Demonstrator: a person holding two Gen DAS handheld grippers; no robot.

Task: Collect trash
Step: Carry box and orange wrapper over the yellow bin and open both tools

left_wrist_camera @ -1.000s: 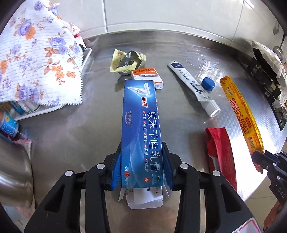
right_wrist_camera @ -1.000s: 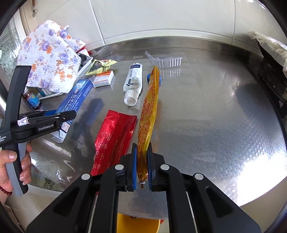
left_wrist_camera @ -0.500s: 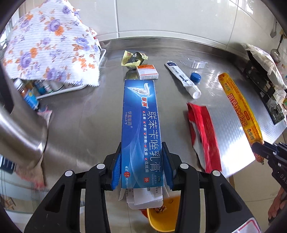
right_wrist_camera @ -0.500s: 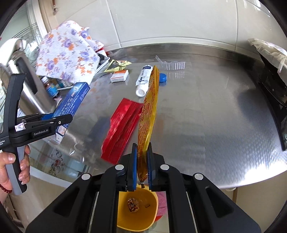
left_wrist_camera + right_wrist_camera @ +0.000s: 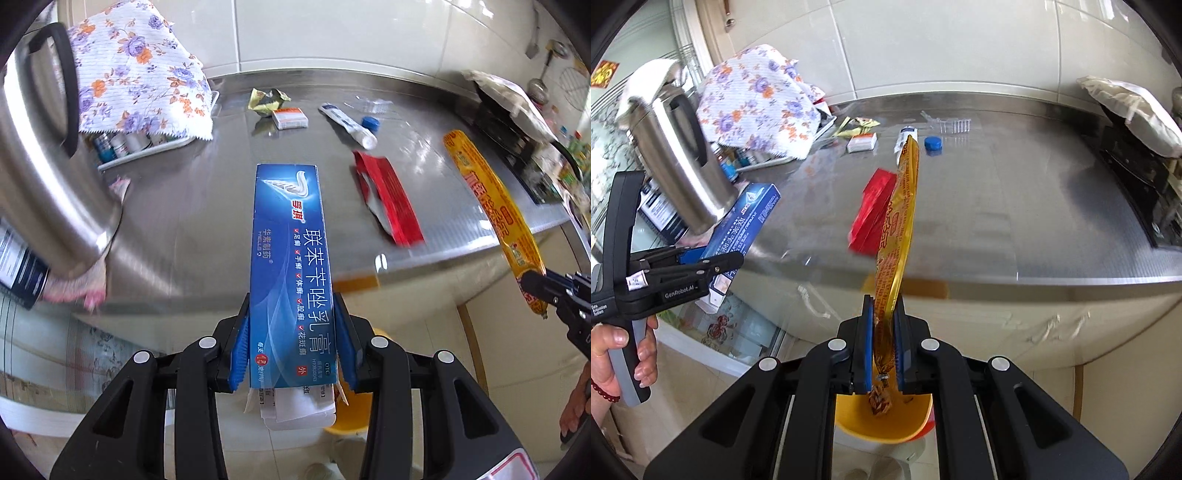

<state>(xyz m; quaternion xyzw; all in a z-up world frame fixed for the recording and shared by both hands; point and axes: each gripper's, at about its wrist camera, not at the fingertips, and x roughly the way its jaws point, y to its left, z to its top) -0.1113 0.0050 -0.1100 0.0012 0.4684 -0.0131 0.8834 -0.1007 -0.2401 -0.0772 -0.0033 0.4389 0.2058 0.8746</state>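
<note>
Two grippers [image 5: 291, 347] [image 5: 882, 343] are holding one box [image 5: 288, 258] and one sausage wrapper [image 5: 901, 206]; one red packet [image 5: 388, 199], one tube [image 5: 347, 122], one cap [image 5: 933, 143], one small carton [image 5: 290, 118] are lying out.

bin [image 5: 882, 424] below claw [image 5: 882, 339], pouch [image 5: 873, 210] on counter [image 5: 1015, 206]

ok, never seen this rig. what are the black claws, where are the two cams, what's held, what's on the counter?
No robot: a person holds a handheld two-finger gripper in each hand, each with a fisheye camera looking along its fingers. The left view shows the left gripper clamped on a blue box. The right view shows the right gripper shut on a long orange wrapper, above a yellow bin on the floor. The person's hand and the left gripper also show at the left of that view. On the steel counter lie a red packet, a white tube, a blue cap, a small box and a crumpled wrapper.
</note>
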